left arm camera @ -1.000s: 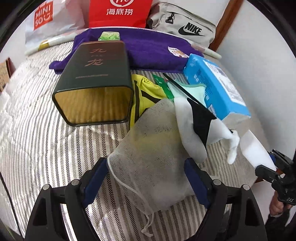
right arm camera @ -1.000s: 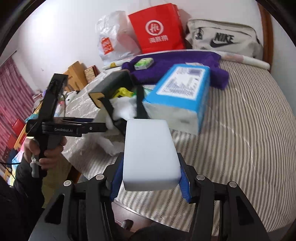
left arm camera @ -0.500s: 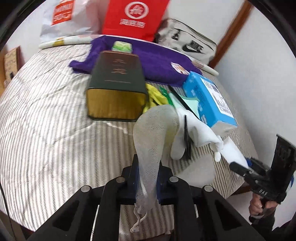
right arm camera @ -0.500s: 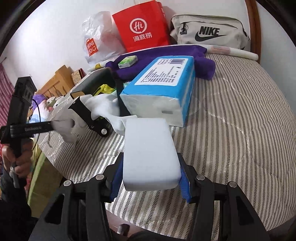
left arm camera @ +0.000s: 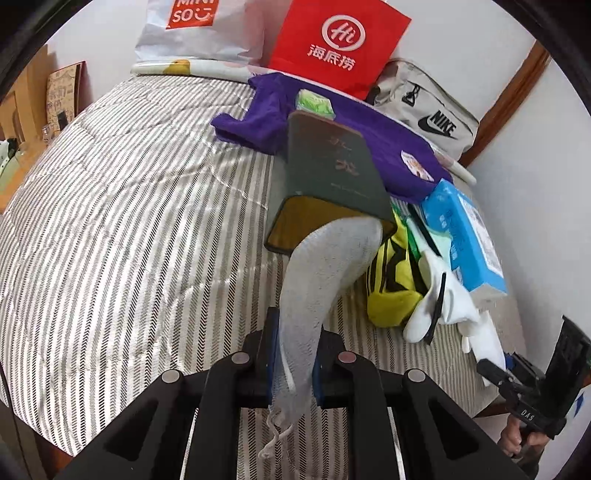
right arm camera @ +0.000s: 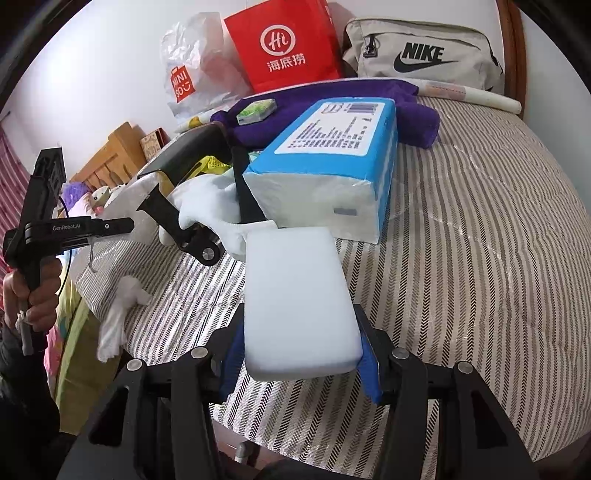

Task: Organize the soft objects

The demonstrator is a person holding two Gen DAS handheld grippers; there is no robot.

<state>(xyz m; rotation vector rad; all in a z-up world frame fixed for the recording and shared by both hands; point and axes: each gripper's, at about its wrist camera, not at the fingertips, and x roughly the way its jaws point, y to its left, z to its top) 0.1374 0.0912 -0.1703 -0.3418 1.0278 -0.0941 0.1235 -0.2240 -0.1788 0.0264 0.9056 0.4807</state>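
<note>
My left gripper (left arm camera: 293, 363) is shut on a white mesh drawstring bag (left arm camera: 325, 269), held up so its far end reaches the open mouth of the dark green tin box (left arm camera: 325, 177) lying on its side on the striped bed. My right gripper (right arm camera: 299, 354) is shut on a white sponge block (right arm camera: 295, 299), held above the bed's near edge. A white and black cloth (left arm camera: 439, 306) and a yellow and black cloth (left arm camera: 391, 284) lie between the tin and the blue tissue pack (left arm camera: 465, 236), which also shows in the right wrist view (right arm camera: 332, 173).
A purple towel (left arm camera: 369, 125) with a small green packet (left arm camera: 316, 103) lies behind the tin. A red paper bag (left arm camera: 332, 44), a Miniso bag (left arm camera: 192, 26) and a Nike pouch (left arm camera: 424, 110) stand against the wall. A white rag (right arm camera: 118, 317) hangs at the bed edge.
My left gripper closed on the mesh bag, lifted it and carried it to the tin's open mouth. The right gripper kept hold of the sponge and shifted slightly.
</note>
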